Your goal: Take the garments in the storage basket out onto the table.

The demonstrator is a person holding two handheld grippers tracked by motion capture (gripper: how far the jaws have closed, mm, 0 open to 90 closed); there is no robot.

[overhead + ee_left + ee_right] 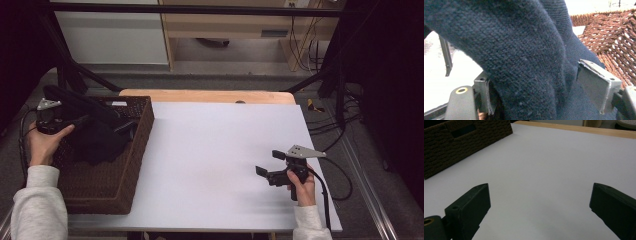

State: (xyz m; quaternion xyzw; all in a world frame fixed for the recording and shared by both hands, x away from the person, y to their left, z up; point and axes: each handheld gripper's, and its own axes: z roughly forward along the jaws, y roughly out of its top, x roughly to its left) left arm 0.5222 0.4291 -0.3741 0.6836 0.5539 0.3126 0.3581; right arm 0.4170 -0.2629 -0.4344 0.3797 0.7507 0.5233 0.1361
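You are working with two grippers: the left gripper and the right gripper. One woven basket is sitting on the one white tabletop. One dark knitted garment is lying in that basket. Two grey three-cornered plates are showing, one on top of each gripper.
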